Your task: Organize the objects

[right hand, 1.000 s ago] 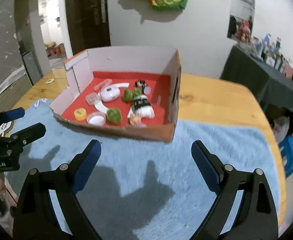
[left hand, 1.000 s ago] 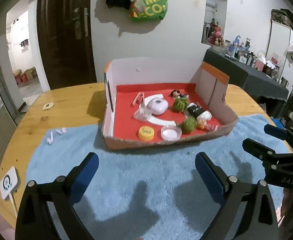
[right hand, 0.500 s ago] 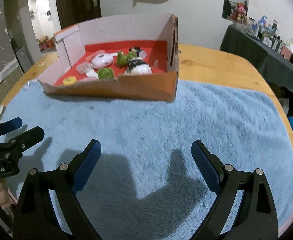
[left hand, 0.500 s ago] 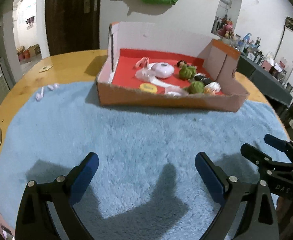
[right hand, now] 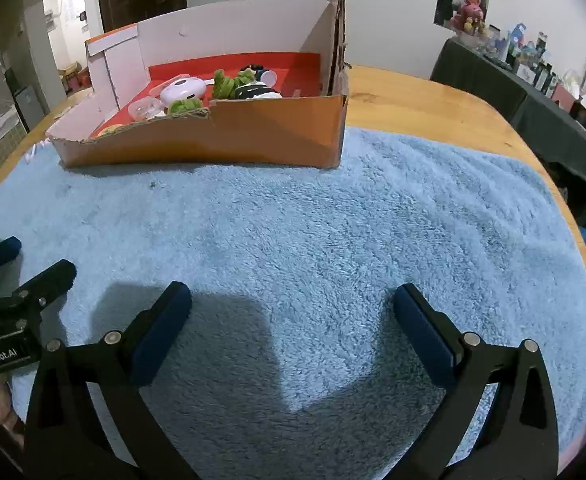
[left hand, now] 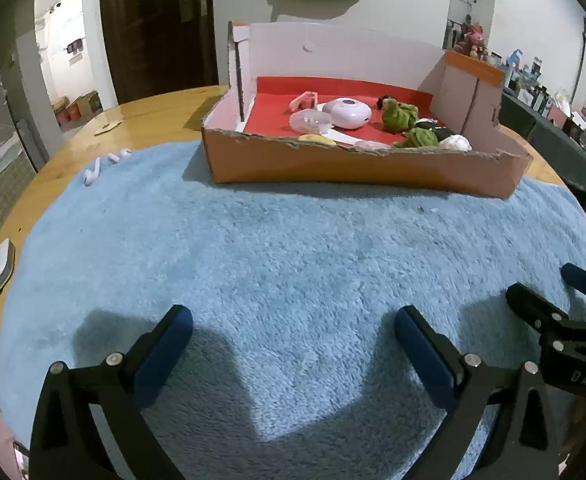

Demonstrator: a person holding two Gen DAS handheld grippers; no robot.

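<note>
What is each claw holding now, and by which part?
Nothing. The left claw is open over the bare blue mat; the right claw is opening, also with nothing between its fingers.

Open blue mat (left hand: 293,248) lies clear ahead; the box's (left hand: 357,166) low front wall bars the way, its taller side walls hemming the contents.
</note>
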